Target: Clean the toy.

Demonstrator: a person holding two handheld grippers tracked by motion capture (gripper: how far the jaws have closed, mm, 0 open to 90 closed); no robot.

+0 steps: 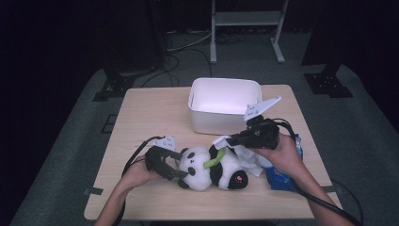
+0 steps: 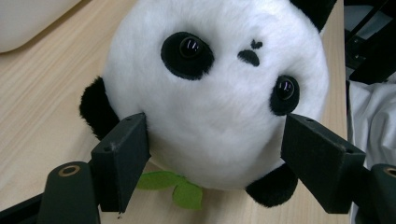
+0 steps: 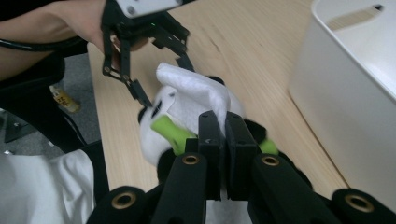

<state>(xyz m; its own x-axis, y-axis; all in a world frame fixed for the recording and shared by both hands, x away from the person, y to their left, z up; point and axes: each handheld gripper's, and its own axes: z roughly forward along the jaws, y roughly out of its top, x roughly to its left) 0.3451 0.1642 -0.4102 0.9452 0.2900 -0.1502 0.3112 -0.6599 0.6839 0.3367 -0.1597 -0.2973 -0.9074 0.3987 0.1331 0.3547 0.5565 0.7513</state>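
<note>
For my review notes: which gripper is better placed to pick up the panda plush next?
Left. The left gripper straddles the panda plush's head with open jaws, while the right gripper is shut on a white cloth.

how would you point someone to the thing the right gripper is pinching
Start at the white bin on the wooden table, then drop to the plush panda lying in front of it. The right gripper, above the panda's body, is shut on a white cloth: thin and flat, unlike the furry toy.

The panda (image 1: 209,167) lies on the table (image 1: 150,117), before the bin (image 1: 225,104).
</note>
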